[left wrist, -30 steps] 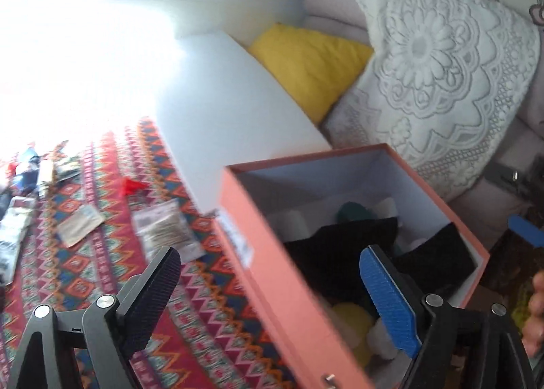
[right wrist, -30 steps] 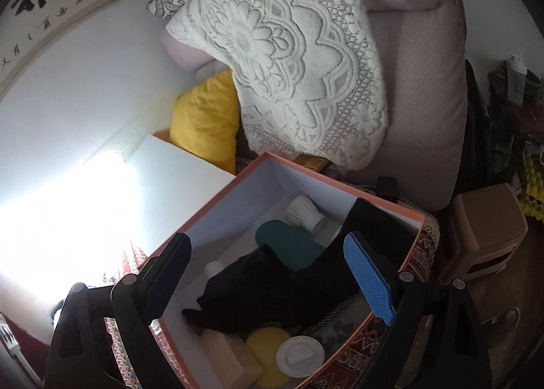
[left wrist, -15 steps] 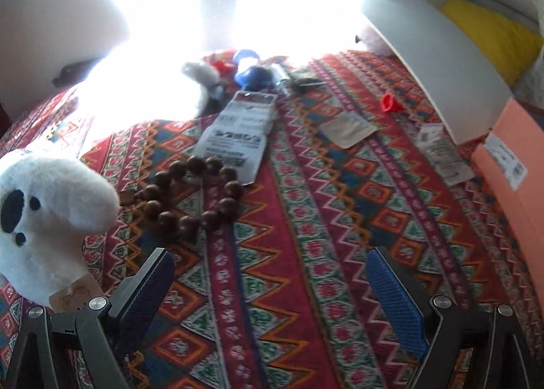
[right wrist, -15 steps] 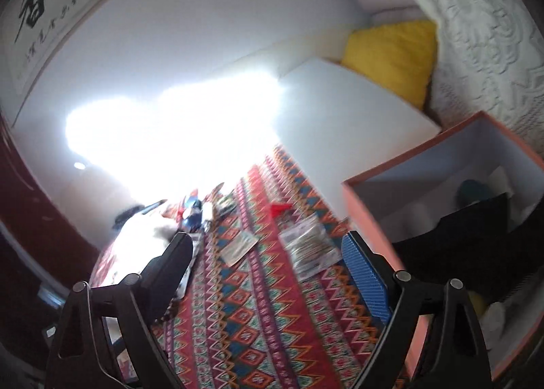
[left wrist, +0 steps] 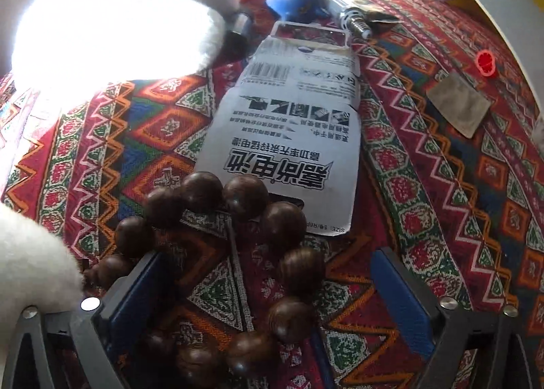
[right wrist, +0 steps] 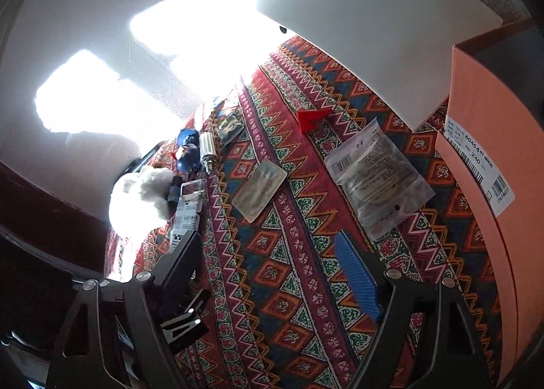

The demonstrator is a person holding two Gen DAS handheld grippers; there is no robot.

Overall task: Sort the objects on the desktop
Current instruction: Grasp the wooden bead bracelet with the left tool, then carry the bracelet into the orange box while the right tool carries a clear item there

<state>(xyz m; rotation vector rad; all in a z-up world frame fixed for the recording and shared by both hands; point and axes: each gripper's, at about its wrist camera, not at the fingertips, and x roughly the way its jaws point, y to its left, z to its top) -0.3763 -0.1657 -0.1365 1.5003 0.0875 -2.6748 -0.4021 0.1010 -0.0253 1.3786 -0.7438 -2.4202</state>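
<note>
A dark wooden bead bracelet point(left wrist: 238, 253) lies on the patterned cloth point(left wrist: 442, 185), partly on a grey battery card point(left wrist: 289, 137). My left gripper point(left wrist: 268, 287) is open, low over the cloth, with its fingers on either side of the bracelet's near half. My right gripper point(right wrist: 272, 260) is open and empty above the cloth point(right wrist: 289, 270). The orange box point(right wrist: 489, 164) stands at the right of the right wrist view. A clear packet point(right wrist: 377, 181) and a small flat sachet point(right wrist: 260, 188) lie ahead of the right gripper.
A white plush toy point(left wrist: 30, 270) sits at my left gripper's left. Another white plush point(right wrist: 139, 195), a blue object point(left wrist: 295, 1), a bulb point(right wrist: 208, 151) and a red cap point(left wrist: 485, 64) lie further back. The white box lid point(right wrist: 374, 25) leans behind.
My left gripper swung from the orange box to the cloth and came down around the bead bracelet. My right gripper also turned away from the box toward the cloth.
</note>
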